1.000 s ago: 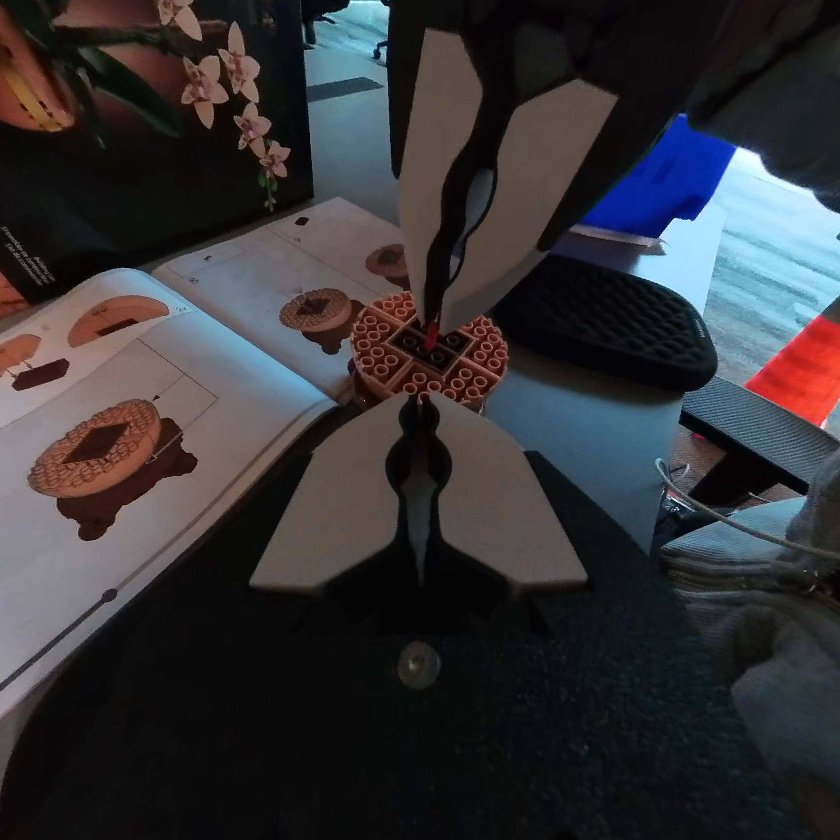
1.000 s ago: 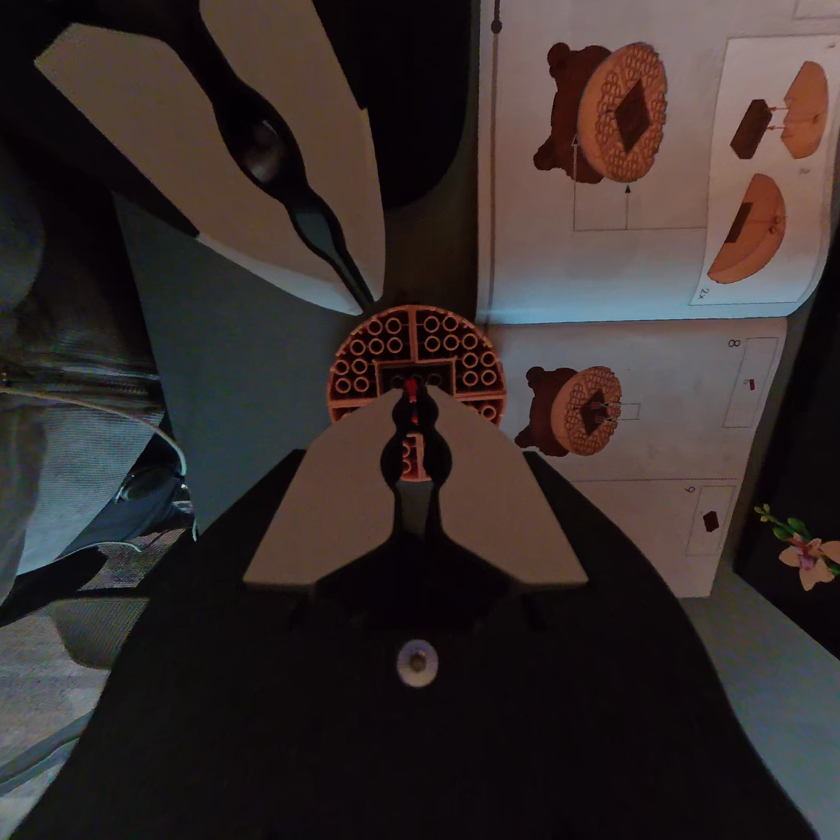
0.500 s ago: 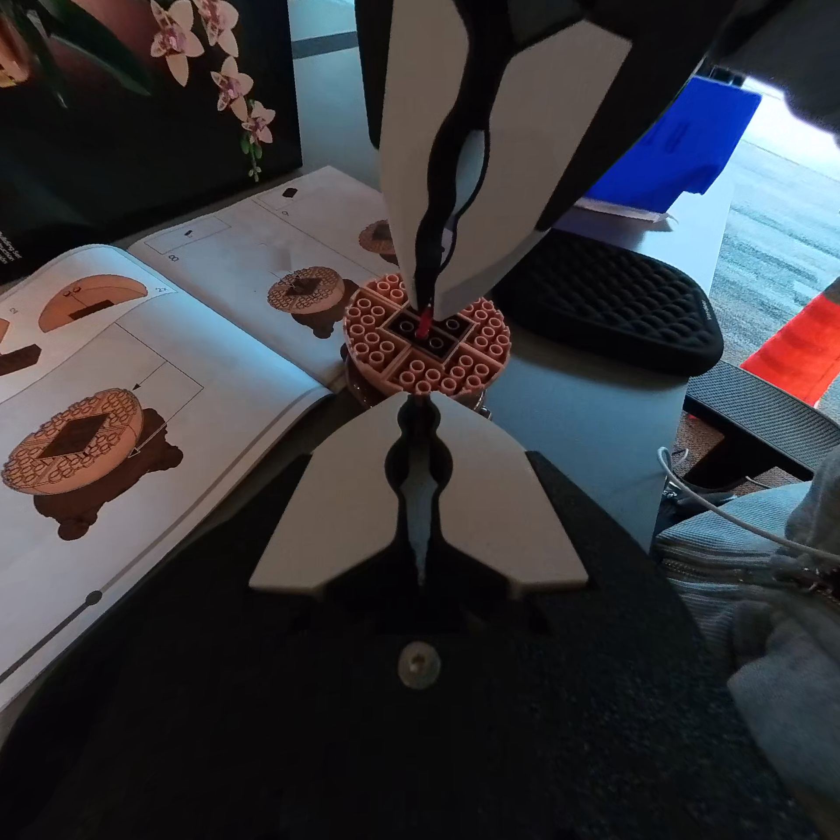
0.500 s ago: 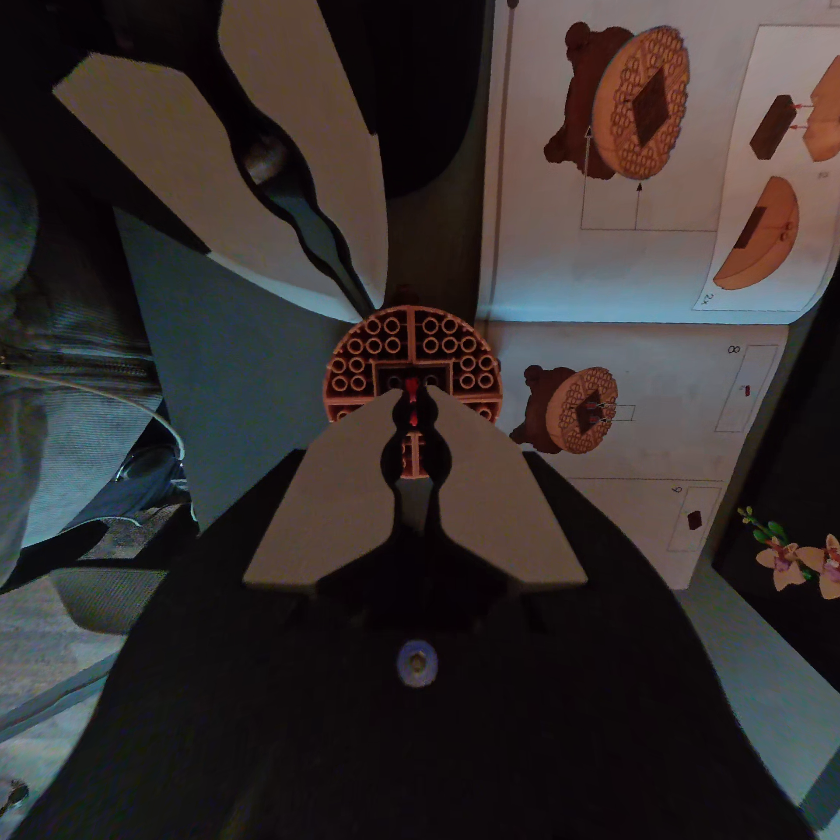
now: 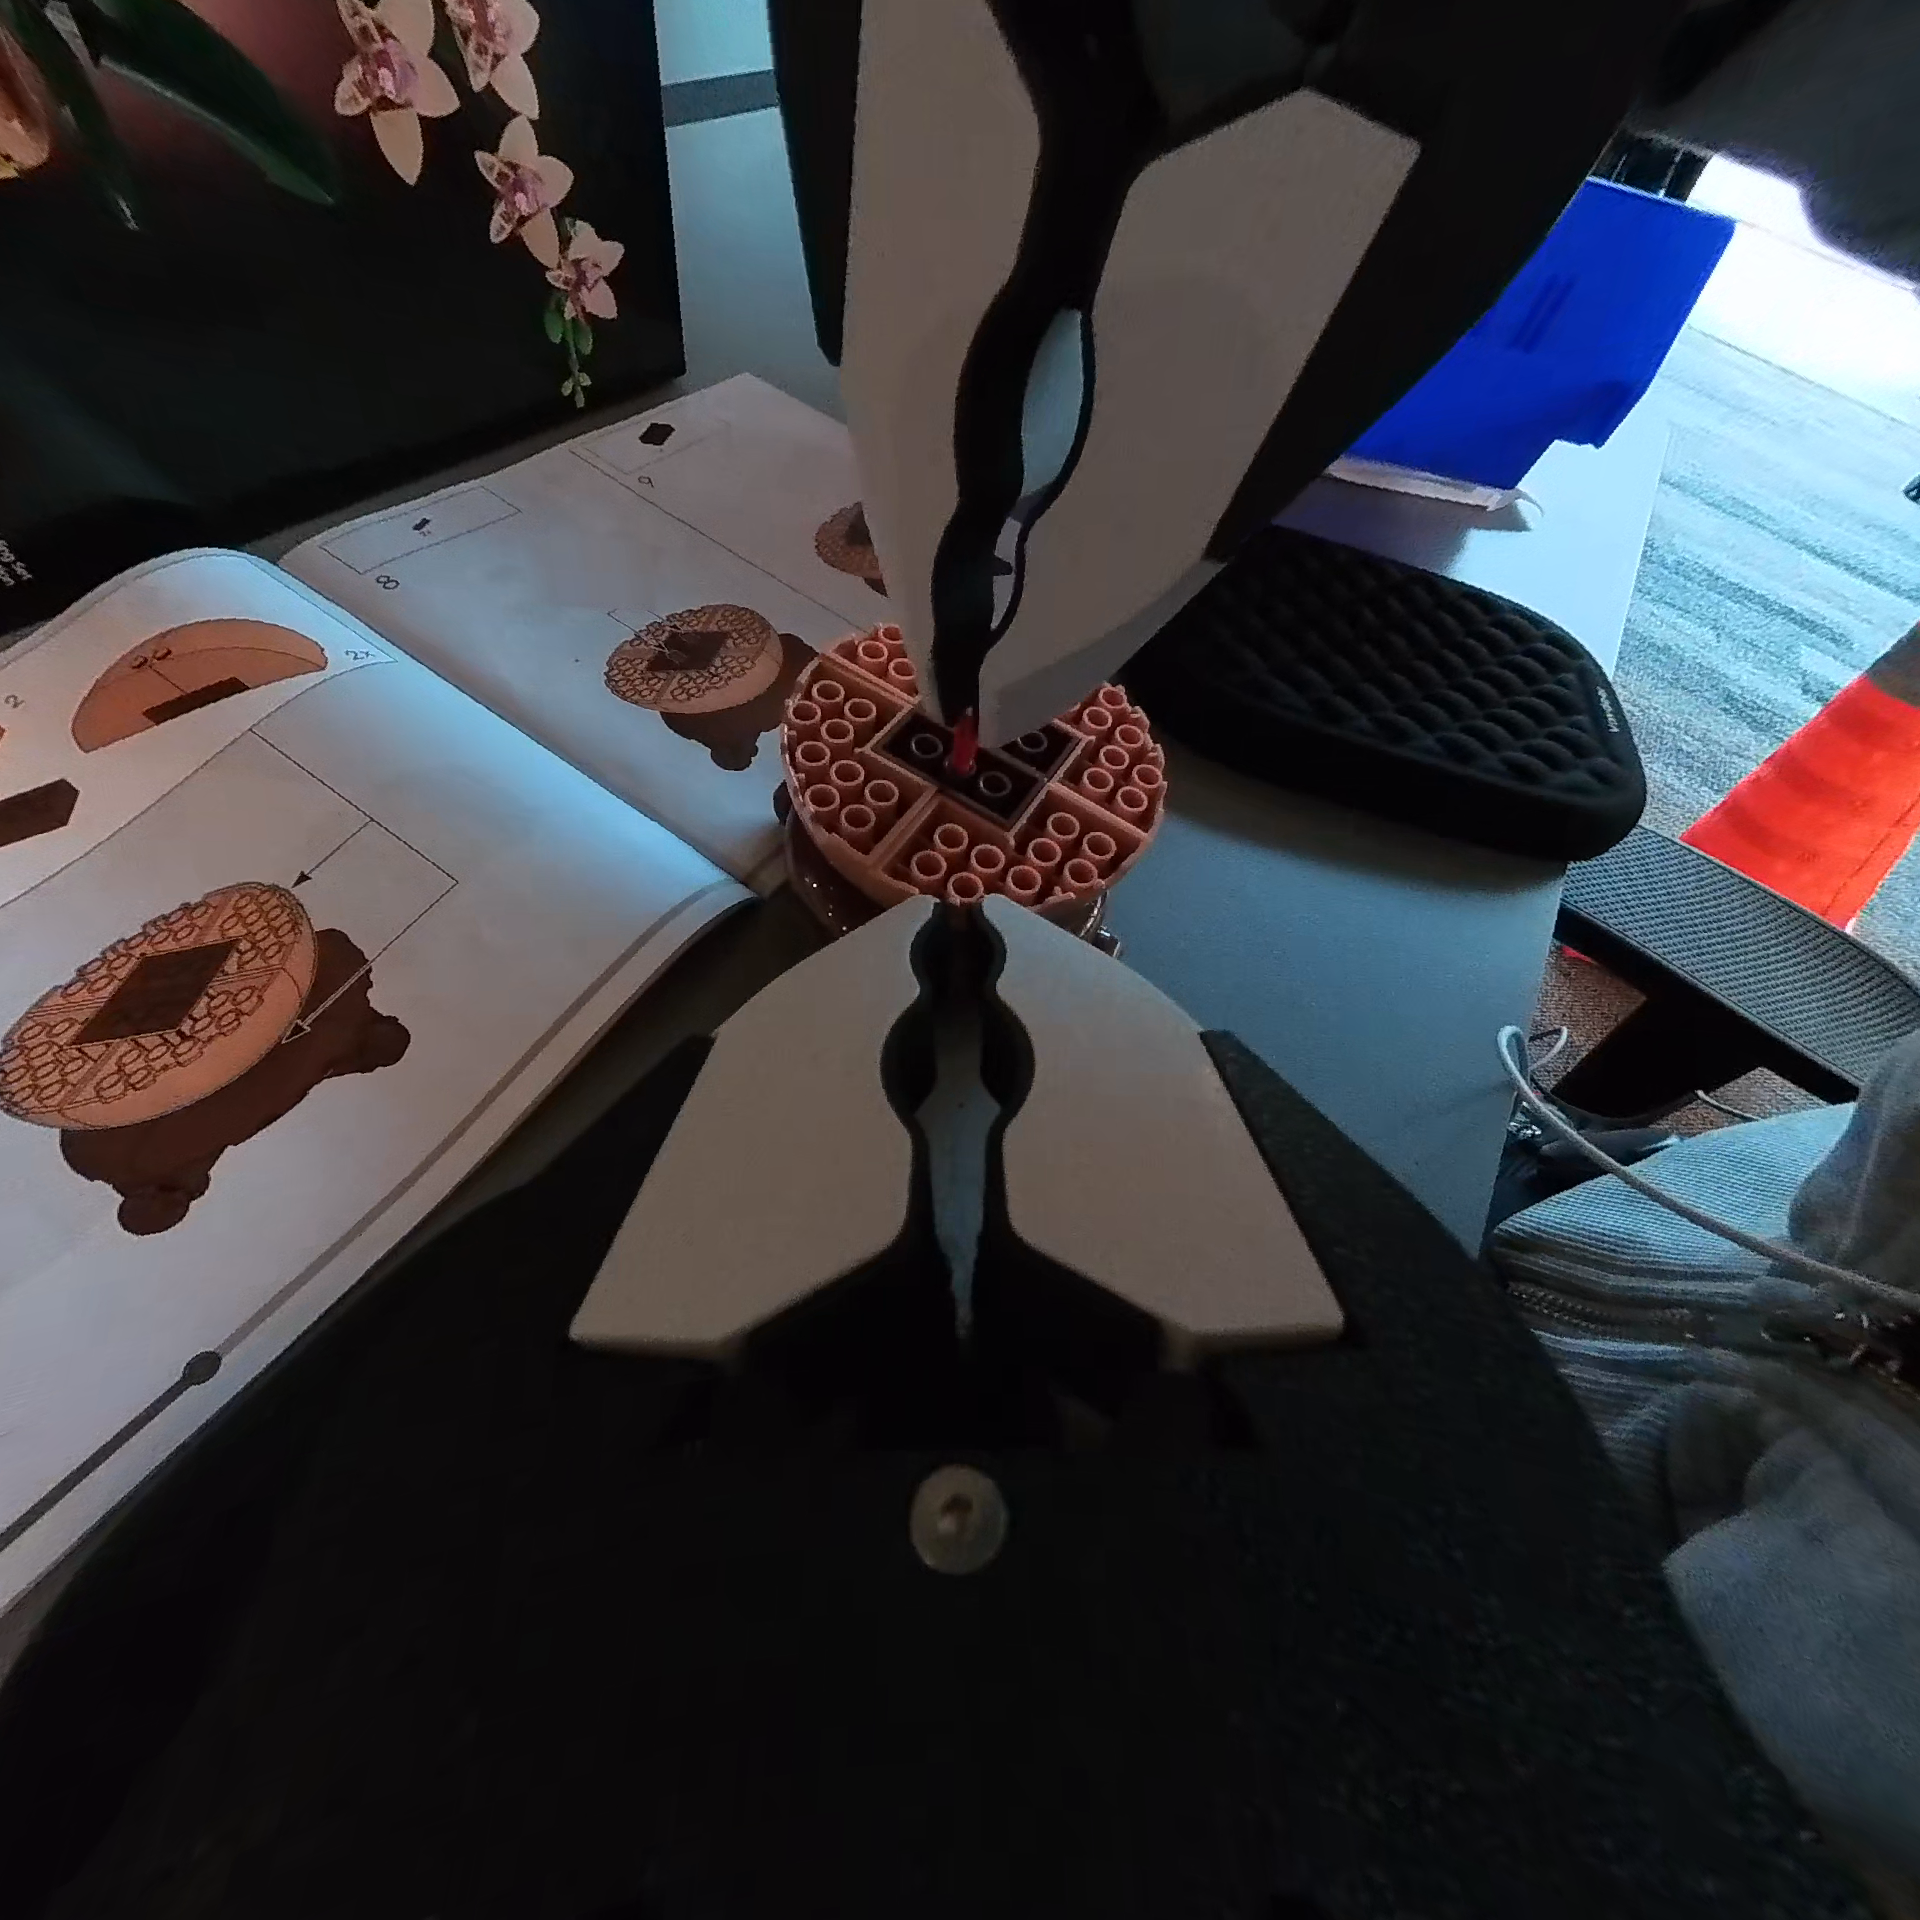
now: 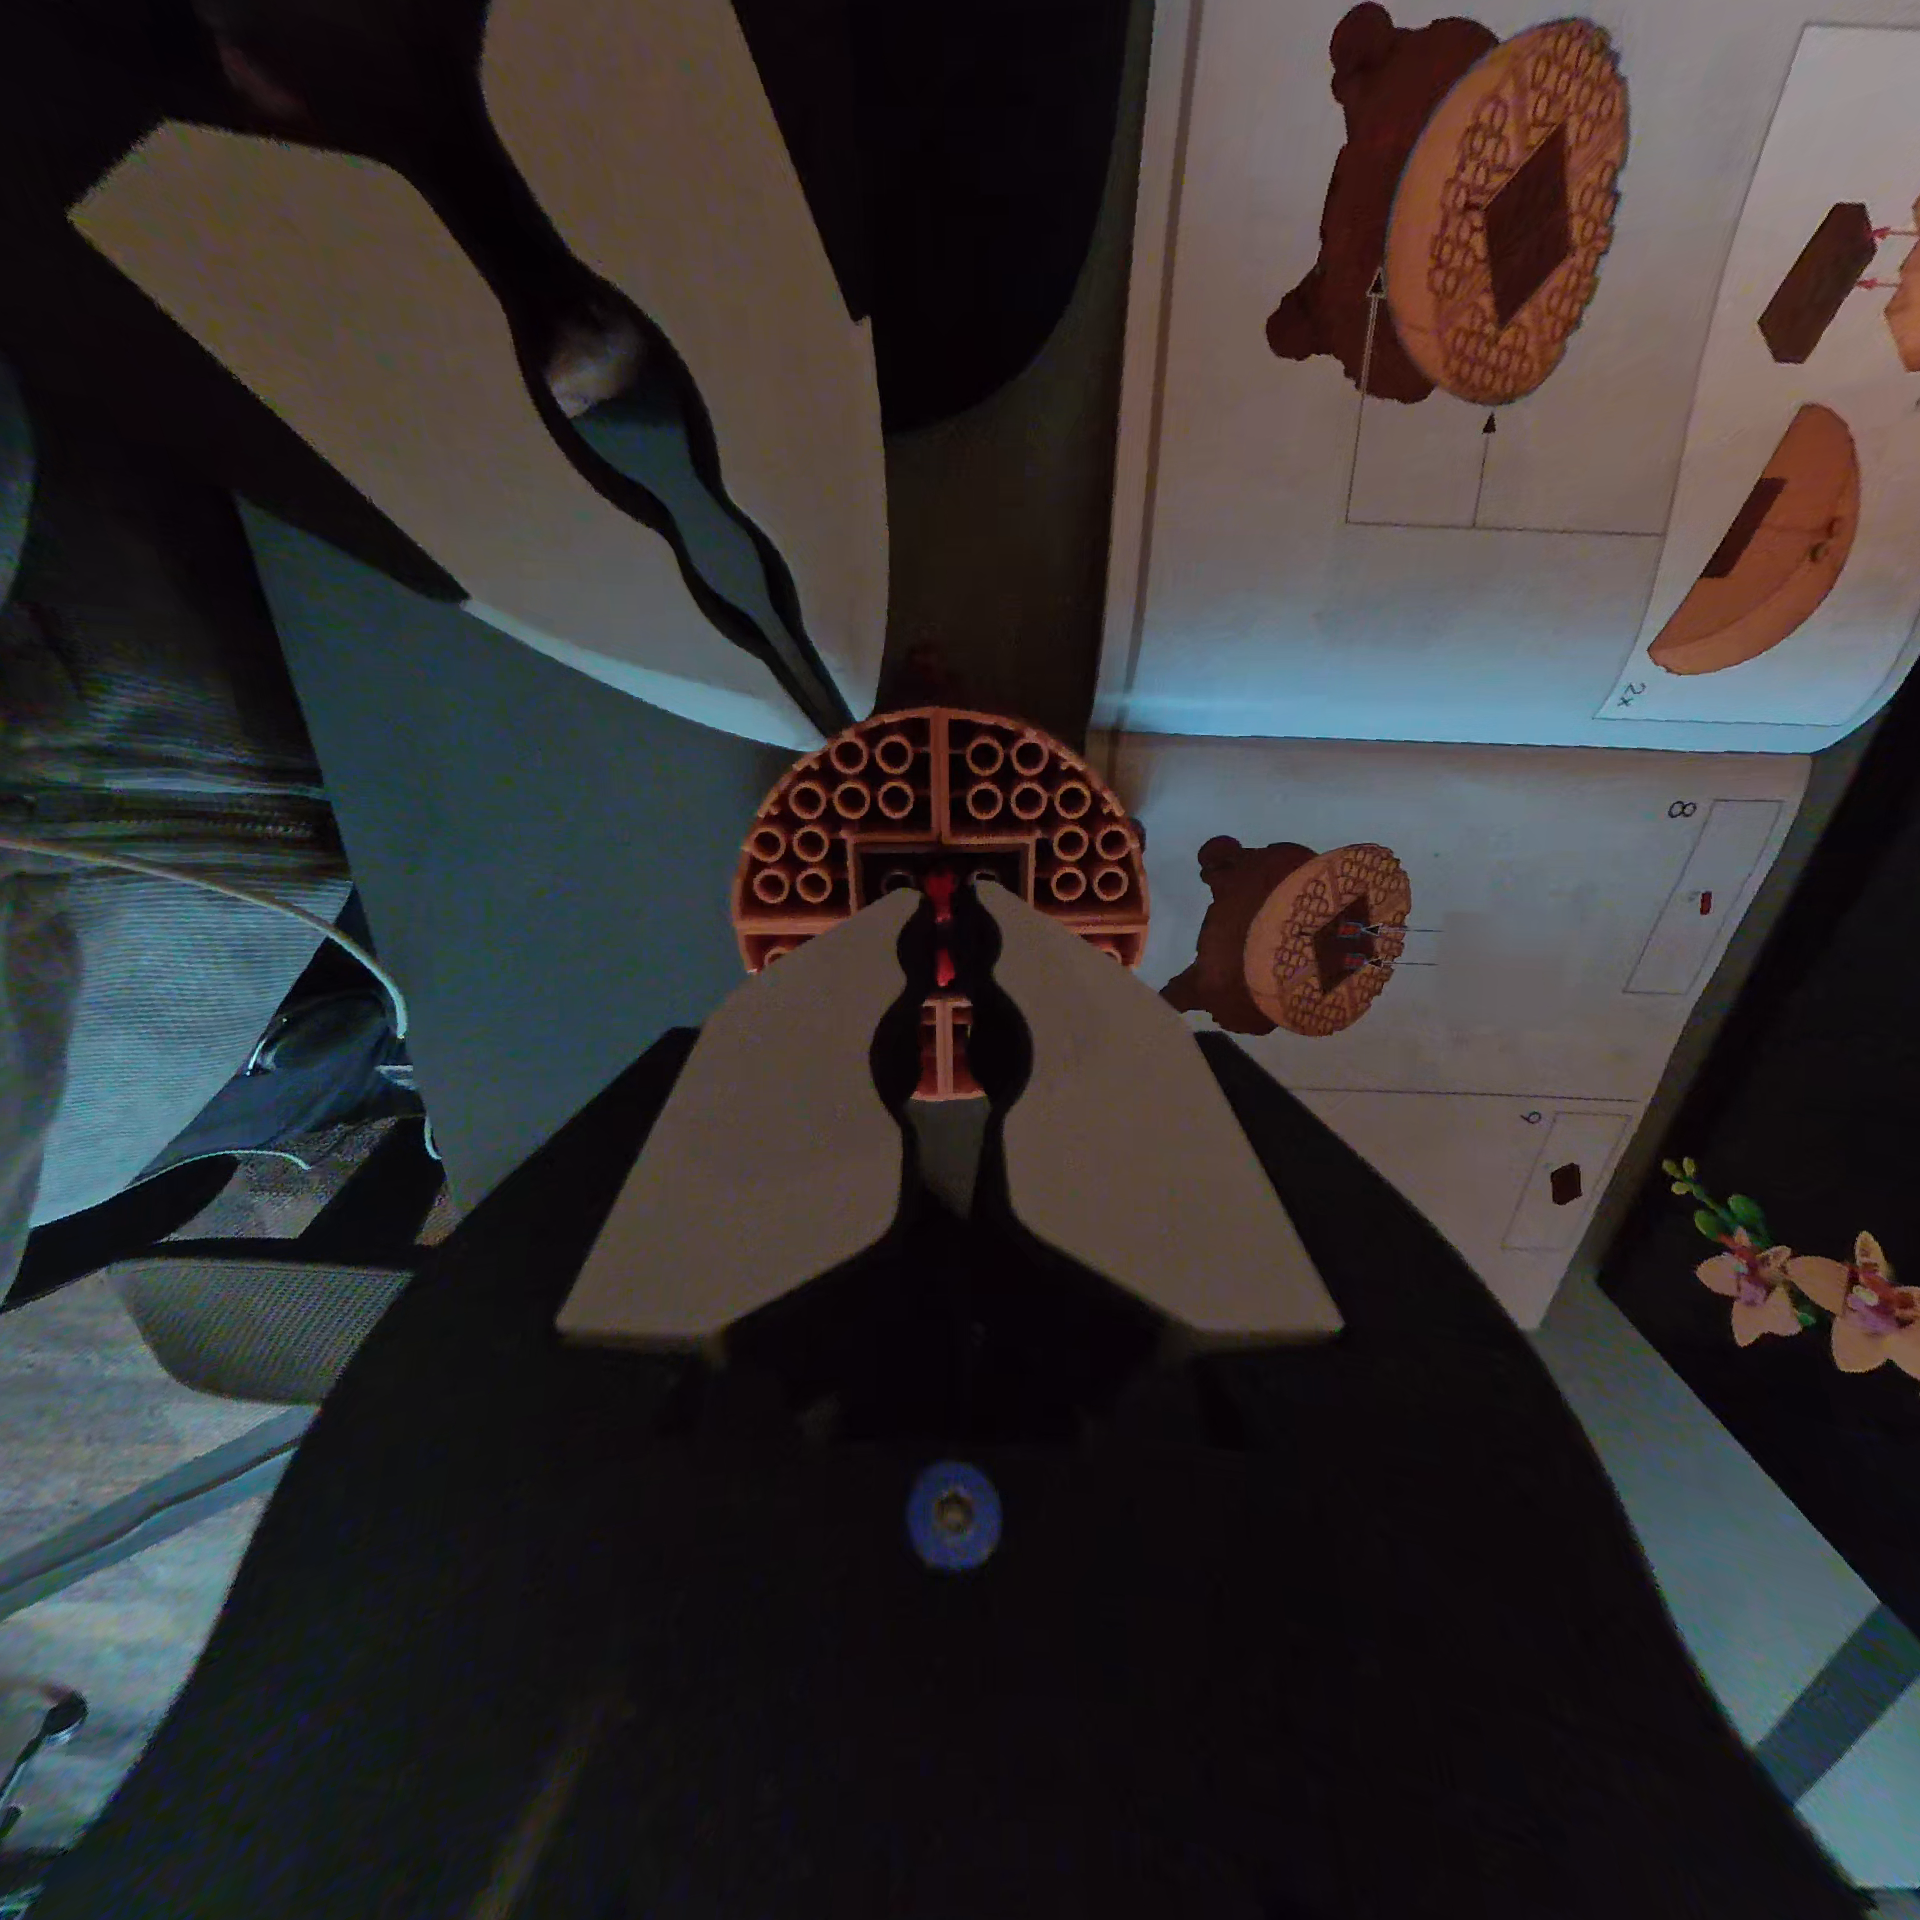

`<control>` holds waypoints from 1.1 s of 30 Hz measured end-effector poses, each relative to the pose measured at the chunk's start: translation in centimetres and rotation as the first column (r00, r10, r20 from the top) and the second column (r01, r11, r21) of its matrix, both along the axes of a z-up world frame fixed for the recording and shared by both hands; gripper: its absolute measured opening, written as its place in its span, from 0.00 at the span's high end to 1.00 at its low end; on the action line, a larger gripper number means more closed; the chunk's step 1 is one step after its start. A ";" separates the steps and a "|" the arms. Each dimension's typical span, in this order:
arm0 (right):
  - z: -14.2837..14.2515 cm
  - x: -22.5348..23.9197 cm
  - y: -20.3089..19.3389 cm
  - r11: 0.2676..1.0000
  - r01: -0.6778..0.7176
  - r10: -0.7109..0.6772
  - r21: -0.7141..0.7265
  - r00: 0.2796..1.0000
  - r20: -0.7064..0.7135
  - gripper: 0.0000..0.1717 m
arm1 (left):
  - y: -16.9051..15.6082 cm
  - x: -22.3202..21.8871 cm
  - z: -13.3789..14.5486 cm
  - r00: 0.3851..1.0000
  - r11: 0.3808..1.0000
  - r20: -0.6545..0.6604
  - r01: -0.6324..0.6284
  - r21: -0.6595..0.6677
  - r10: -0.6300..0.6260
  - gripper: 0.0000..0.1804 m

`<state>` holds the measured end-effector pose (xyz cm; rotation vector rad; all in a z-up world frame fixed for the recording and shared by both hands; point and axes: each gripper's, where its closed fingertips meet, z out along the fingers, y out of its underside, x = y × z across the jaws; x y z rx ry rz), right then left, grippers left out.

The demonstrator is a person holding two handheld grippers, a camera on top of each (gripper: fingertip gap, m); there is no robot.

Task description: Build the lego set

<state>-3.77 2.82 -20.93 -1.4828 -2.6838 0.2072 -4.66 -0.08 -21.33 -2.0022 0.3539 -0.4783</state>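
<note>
Grey tabletop (image 5: 1299, 935) across the middle of the left wrist view, with an open instruction booklet (image 5: 416, 831) at left, a black box printed with orchid flowers (image 5: 312, 260) at upper left, a black quilted pad (image 5: 1382, 686) at right, and a blue bin (image 5: 1538, 343) and an orange cone (image 5: 1829, 790) beyond.

Already put together, judging by how things lie: a round salmon-pink studded disc (image 5: 971, 795), made of curved sections closed around a dark square centre (image 5: 987, 774), seated on a dark brown base (image 5: 831, 894) at the table's edge, just beside the booklet. Not plainly seated yet: a small red piece (image 5: 965, 740), upright, its lower end down at the dark centre; touching or pushed in, cannot be told.

Right gripper (image 6: 943, 894): reaches down from the top of the left wrist view, directly over the disc's middle. Narrow, pads pressed on the red piece, which sticks out just past the fingertips. In its own view, covers the lower part of the disc, with the red piece at frame centre.

Left gripper (image 5: 956, 906): sits just below frame centre, its tips right at the near rim of the disc. Drawn together to a slit. Pinching the rim or merely resting against it, cannot be told. Enters from the upper left of the right wrist view and meets the disc's upper-left edge.
</note>
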 end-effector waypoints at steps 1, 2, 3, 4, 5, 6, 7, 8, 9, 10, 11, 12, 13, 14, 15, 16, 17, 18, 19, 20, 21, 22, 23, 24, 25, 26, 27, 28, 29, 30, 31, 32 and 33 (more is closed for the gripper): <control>0.0 0.0 0.0 1.000 0.001 -0.001 0.002 1.000 0.003 0.99 | 0.0 0.0 0.0 1.000 1.000 0.000 0.000 0.000 0.000 0.99; 0.0 0.1 0.0 1.000 0.004 -0.004 0.005 1.000 0.012 0.99 | 0.0 0.0 0.0 1.000 1.000 0.000 0.001 0.000 -0.001 0.99; 0.0 0.2 0.1 1.000 0.005 -0.005 0.009 1.000 0.017 0.99 | 0.0 0.0 0.0 1.000 1.000 0.000 0.003 0.000 -0.003 0.99; 0.0 0.2 0.1 1.000 0.002 -0.002 0.012 1.000 0.015 0.99 | 0.0 0.1 0.0 1.000 1.000 0.000 0.005 -0.001 -0.005 0.99; -0.1 0.2 0.1 1.000 0.001 -0.001 0.015 1.000 0.015 0.99 | 0.0 0.1 0.0 1.000 1.000 0.000 0.006 -0.001 -0.006 0.99; -0.1 0.2 0.1 1.000 0.001 -0.001 0.019 1.000 0.016 0.99 | 0.0 0.1 0.0 1.000 1.000 0.002 0.006 -0.001 -0.006 0.99; -0.1 0.2 0.1 1.000 -0.001 0.001 0.024 1.000 0.017 0.99 | 0.0 0.1 0.0 1.000 1.000 0.002 0.006 -0.001 -0.006 0.99; -0.1 0.1 0.0 1.000 -0.002 0.002 0.028 1.000 0.019 0.99 | -0.1 0.1 0.0 1.000 1.000 0.005 0.007 0.000 -0.007 0.99; -0.1 0.1 0.0 0.999 -0.002 0.001 0.034 1.000 0.022 0.99 | -0.1 0.1 0.0 1.000 1.000 0.007 0.007 0.000 -0.007 0.99; -0.1 0.1 0.0 0.999 0.001 -0.002 0.038 1.000 0.026 0.99 | -0.1 0.0 0.0 1.000 1.000 0.009 0.007 -0.001 -0.007 0.99; -0.1 0.0 0.0 0.999 -0.003 0.002 0.040 1.000 0.026 0.99 | -0.1 0.1 0.0 1.000 1.000 0.011 0.007 -0.002 -0.007 0.99; -0.1 0.0 0.0 0.999 -0.006 0.004 0.045 1.000 0.029 0.99 | -0.1 0.0 0.0 1.000 1.000 0.013 0.008 -0.001 -0.008 0.99; -0.1 0.0 0.0 0.999 -0.004 0.002 0.049 0.999 0.035 0.99 | -0.1 0.0 0.0 1.000 1.000 0.013 0.008 -0.001 -0.008 0.99; -0.1 0.0 0.0 0.999 -0.006 0.003 0.053 0.999 0.040 0.99 | 0.0 0.0 0.0 1.000 1.000 0.011 0.007 0.000 -0.007 0.99; -0.1 0.1 0.0 0.998 -0.009 0.006 0.059 0.999 0.045 0.99 | -0.1 0.0 0.0 1.000 1.000 0.007 0.006 0.001 -0.006 0.99; -0.2 0.1 0.0 0.998 -0.010 0.007 0.065 0.999 0.050 0.99 | -0.1 0.0 0.0 1.000 1.000 0.005 0.004 0.004 -0.004 0.99; -0.2 0.1 0.0 0.997 -0.012 0.008 0.070 0.999 0.054 0.99 | 0.0 0.0 0.1 1.000 1.000 0.006 -0.001 0.009 0.001 0.99; -0.2 0.1 0.0 0.997 -0.012 0.008 0.073 0.998 0.057 0.99 | 0.0 -0.1 0.2 1.000 1.000 0.013 -0.010 0.014 0.010 0.99; -0.2 0.1 0.0 0.997 -0.013 0.009 0.074 0.998 0.060 0.99 | 0.1 -0.3 0.3 0.999 1.000 0.025 -0.022 0.021 0.022 0.99; -0.2 0.1 0.0 0.997 -0.013 0.009 0.073 0.998 0.062 0.99 | 0.1 -0.5 0.5 0.998 0.999 0.043 -0.039 0.024 0.038 0.99; -0.2 0.1 0.0 0.997 -0.009 0.004 0.073 0.998 0.064 0.99 | 0.1 -0.9 0.6 0.997 0.998 0.061 -0.056 0.022 0.055 0.99; -0.2 0.1 0.0 0.997 -0.008 0.003 0.075 0.998 0.068 0.99 | 0.2 -1.3 0.6 0.994 0.997 0.078 -0.078 0.014 0.076 0.98; -0.2 0.2 0.0 0.997 -0.010 0.004 0.080 0.997 0.075 0.99 | 0.4 -1.5 0.5 0.991 0.996 0.093 -0.094 0.000 0.093 0.98; -0.2 0.2 0.0 0.996 -0.012 0.005 0.085 0.997 0.080 0.99 | 0.5 -1.6 0.4 0.990 0.995 0.103 -0.097 -0.017 0.098 0.98; -0.3 0.2 0.1 0.996 -0.013 0.005 0.087 0.996 0.085 0.99 | 0.6 -1.7 0.1 0.989 0.994 0.105 -0.099 -0.038 0.103 0.99; -0.3 0.2 0.1 0.996 -0.011 0.003 0.087 0.996 0.091 0.99 | 0.7 -1.8 -0.1 0.989 0.993 0.101 -0.104 -0.053 0.109 0.99; -0.3 0.2 0.1 0.996 -0.010 0.003 0.084 0.996 0.094 0.99 | 0.7 -1.7 -0.2 0.990 0.993 0.094 -0.100 -0.060 0.106 0.99; -0.3 0.2 0.1 0.997 -0.011 0.004 0.080 0.996 0.094 0.99 | 0.6 -1.5 -0.3 0.992 0.994 0.086 -0.088 -0.061 0.093 0.99; -0.3 0.2 0.1 0.997 -0.010 0.002 0.077 0.995 0.095 0.99 | 0.6 -1.4 -0.4 0.993 0.995 0.078 -0.079 -0.062 0.084 1.00; -0.3 0.2 0.1 0.997 -0.010 0.002 0.078 0.995 0.098 0.99 | 0.6 -1.3 -0.5 0.994 0.995 0.073 -0.072 -0.066 0.077 1.00; -0.4 0.2 0.1 0.997 -0.012 0.004 0.082 0.995 0.101 0.99 | 0.6 -1.0 -0.6 0.995 0.996 0.072 -0.057 -0.072 0.062 1.00; -0.4 0.2 0.1 0.996 -0.014 0.005 0.088 0.994 0.105 0.99 | 0.5 -1.0 -0.7 0.996 0.995 0.070 -0.053 -0.079 0.058 1.00; -0.4 0.2 0.1 0.995 -0.017 0.007 0.094 0.994 0.109 0.99 | 0.5 -1.0 -0.7 0.996 0.995 0.071 -0.051 -0.084 0.057 1.00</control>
